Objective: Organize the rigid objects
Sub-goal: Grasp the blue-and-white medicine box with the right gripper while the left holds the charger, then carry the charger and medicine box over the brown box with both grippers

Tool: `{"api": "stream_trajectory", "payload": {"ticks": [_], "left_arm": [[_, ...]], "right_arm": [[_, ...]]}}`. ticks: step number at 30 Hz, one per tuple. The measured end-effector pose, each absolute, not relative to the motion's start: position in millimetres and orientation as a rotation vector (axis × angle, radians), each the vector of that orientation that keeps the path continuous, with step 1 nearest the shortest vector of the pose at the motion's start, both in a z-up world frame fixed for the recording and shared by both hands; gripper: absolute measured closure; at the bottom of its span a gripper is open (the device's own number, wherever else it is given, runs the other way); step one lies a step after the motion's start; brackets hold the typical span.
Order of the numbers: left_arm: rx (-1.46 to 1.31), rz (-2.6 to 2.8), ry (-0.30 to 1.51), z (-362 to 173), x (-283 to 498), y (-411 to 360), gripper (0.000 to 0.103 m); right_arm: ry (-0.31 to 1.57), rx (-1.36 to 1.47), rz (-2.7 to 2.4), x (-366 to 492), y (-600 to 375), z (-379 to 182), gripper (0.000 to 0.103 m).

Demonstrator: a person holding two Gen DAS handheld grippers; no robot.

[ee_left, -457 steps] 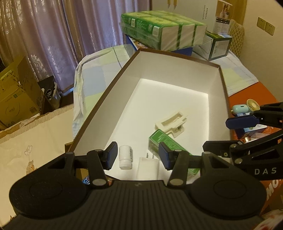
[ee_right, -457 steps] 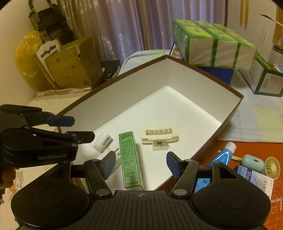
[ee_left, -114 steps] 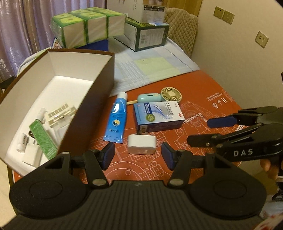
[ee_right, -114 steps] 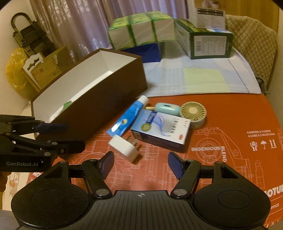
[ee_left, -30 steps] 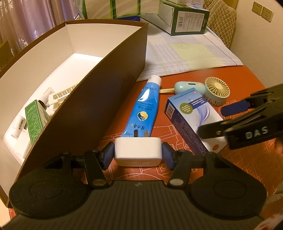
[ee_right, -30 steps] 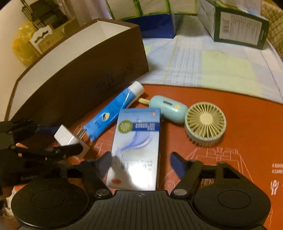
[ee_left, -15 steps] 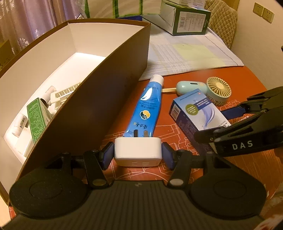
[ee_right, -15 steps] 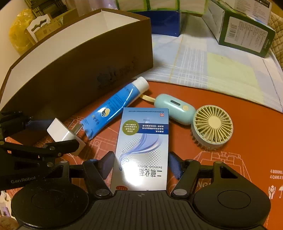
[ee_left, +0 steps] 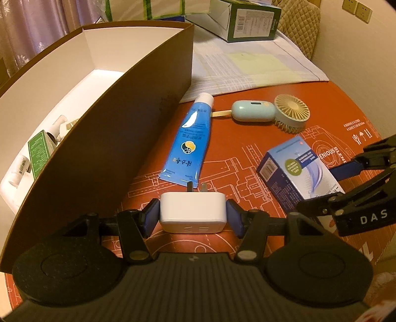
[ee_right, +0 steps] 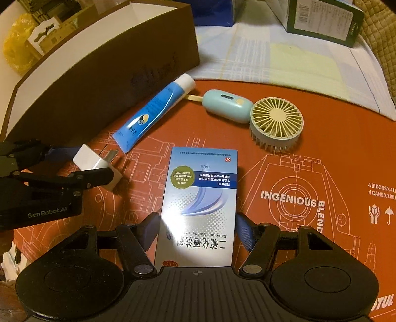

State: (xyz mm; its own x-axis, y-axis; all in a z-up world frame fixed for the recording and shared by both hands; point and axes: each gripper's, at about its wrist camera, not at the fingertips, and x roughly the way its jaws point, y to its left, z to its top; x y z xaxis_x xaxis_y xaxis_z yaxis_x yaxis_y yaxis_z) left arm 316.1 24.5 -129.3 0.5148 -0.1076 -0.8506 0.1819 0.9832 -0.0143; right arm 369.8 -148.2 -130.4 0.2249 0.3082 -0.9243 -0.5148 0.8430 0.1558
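My left gripper (ee_left: 193,218) is shut on a white plug adapter (ee_left: 192,213), its prongs pointing away, low over the orange mat. The adapter also shows in the right wrist view (ee_right: 95,163). My right gripper (ee_right: 198,230) straddles a blue-and-white medicine box (ee_right: 199,208), its pads against or very near the box's sides; the box lies on the mat. The box also shows in the left wrist view (ee_left: 297,171). A blue tube (ee_left: 189,151) lies beside the brown box (ee_left: 118,128), which holds several small items.
A mint case (ee_right: 226,105) and a small yellow fan (ee_right: 276,123) lie on the orange mat (ee_right: 321,173) behind the medicine box. A checked cloth (ee_right: 272,54) and green cartons (ee_left: 247,19) are at the back. The brown box's wall stands close on the left.
My left gripper has stayed on the plug adapter. My right gripper has moved forward over the medicine box, which now sits between its fingers.
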Motion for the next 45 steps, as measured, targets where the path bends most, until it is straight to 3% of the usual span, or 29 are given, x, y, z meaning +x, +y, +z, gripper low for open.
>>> {"api": "stream_trajectory", "payload": {"ticks": [5, 14, 16, 17, 25, 45], "left_arm": [[0.086, -0.180, 1.013, -129.3, 315.2, 24.2, 0.049], [0.091, -0.176, 0.997, -125.3, 317.3, 24.9, 0.049], [0.091, -0.178, 0.993, -124.1, 317.3, 25.3, 0.049], [0.092, -0.179, 0.992, -123.6, 317.3, 25.1, 0.049], [0.093, -0.200, 0.980, -118.1, 316.6, 23.9, 0.049], [0.052, -0.269, 0.836, -34.5, 298.3, 45.6, 0.049]], "right_arm": [[1.196, -0.221, 0.541, 373.6, -139.7, -133.2, 0.033], [1.172, -0.258, 0.498, 381.7, -126.8, -141.7, 0.032], [1.171, -0.262, 0.490, 382.0, -125.4, -142.4, 0.034], [1.166, -0.267, 0.488, 381.6, -124.9, -142.4, 0.040], [1.138, -0.252, 0.500, 376.1, -130.4, -135.8, 0.042], [1.025, -0.100, 0.524, 350.1, -124.6, -46.5, 0.042]]}}
